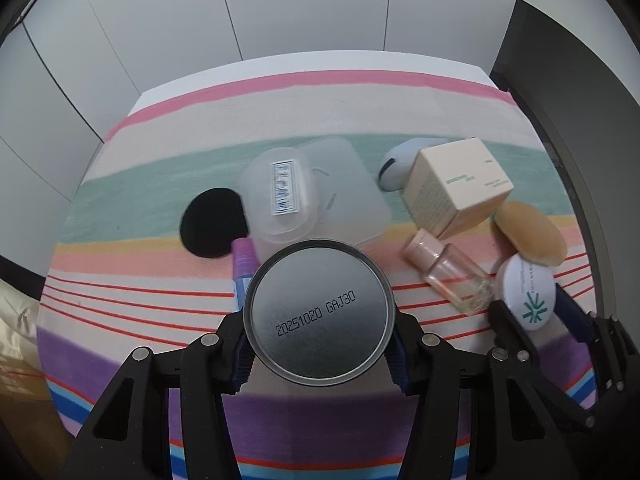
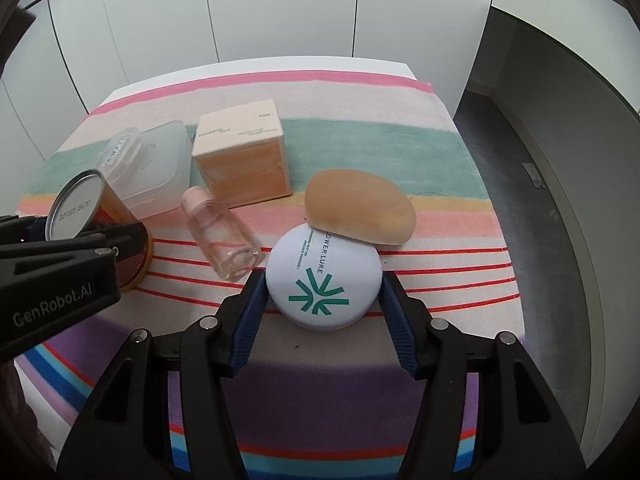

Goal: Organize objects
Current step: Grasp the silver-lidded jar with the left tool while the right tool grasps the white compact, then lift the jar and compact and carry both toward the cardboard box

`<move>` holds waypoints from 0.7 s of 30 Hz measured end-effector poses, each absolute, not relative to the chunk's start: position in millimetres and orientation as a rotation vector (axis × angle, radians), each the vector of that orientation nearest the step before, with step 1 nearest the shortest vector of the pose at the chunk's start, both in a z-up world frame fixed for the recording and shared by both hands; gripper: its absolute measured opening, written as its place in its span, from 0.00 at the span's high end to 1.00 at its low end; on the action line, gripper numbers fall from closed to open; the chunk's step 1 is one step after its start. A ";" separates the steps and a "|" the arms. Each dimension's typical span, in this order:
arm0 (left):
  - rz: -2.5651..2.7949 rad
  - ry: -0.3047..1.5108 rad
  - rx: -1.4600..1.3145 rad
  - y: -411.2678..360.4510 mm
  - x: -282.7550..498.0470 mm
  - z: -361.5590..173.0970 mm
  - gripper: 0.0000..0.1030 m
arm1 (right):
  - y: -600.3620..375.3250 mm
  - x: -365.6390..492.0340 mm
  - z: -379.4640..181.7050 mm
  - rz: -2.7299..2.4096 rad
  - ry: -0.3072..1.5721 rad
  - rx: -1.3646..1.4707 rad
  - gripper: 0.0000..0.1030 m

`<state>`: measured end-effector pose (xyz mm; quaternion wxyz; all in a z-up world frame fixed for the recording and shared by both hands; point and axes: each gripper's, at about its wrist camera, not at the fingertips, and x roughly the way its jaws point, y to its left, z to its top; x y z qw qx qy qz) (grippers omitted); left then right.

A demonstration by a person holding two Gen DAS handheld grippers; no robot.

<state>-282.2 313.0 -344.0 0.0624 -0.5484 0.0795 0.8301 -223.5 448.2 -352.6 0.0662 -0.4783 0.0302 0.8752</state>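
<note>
My left gripper [image 1: 318,346] is shut on a round tin can [image 1: 318,312] with a date-stamped silver end; the can also shows in the right wrist view [image 2: 86,216], held tilted above the cloth. My right gripper [image 2: 322,302] has its blue pads against both sides of a white round compact [image 2: 322,280] with a green logo, which rests on the cloth. The compact and right gripper also show in the left wrist view [image 1: 528,292]. A tan sponge puff [image 2: 360,206] leans on the compact's far edge.
On the striped cloth [image 2: 360,132] lie a clear bottle with a pink cap [image 2: 222,236], a cream box [image 2: 244,156], clear plastic containers [image 1: 312,192], a black round pad [image 1: 214,222], a purple tube [image 1: 244,268] and a pale blue object [image 1: 400,162]. A grey floor [image 2: 500,168] lies right of the table.
</note>
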 end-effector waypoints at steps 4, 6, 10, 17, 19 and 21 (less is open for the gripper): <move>2.515 0.312 -1.642 309.8 -277.8 -341.6 0.47 | 446.8 -219.4 -348.0 2.646 0.079 -1.441 0.42; 2.515 0.328 -1.638 307.7 -276.2 -336.3 0.47 | 446.6 -215.9 -341.7 2.658 0.077 -1.435 0.42; 2.524 0.334 -1.622 302.9 -276.7 -317.0 0.47 | 446.3 -211.6 -324.6 2.678 0.074 -1.421 0.42; 2.567 0.316 -1.577 291.7 -273.4 -266.7 0.47 | 445.3 -211.5 -264.5 2.745 0.085 -1.325 0.42; 2.602 0.326 -1.566 287.5 -271.4 -250.0 0.47 | 448.2 -214.4 -246.5 2.761 0.114 -1.305 0.42; 2.618 0.294 -1.561 283.3 -270.0 -236.1 0.47 | 444.7 -218.6 -227.1 2.774 0.129 -1.284 0.42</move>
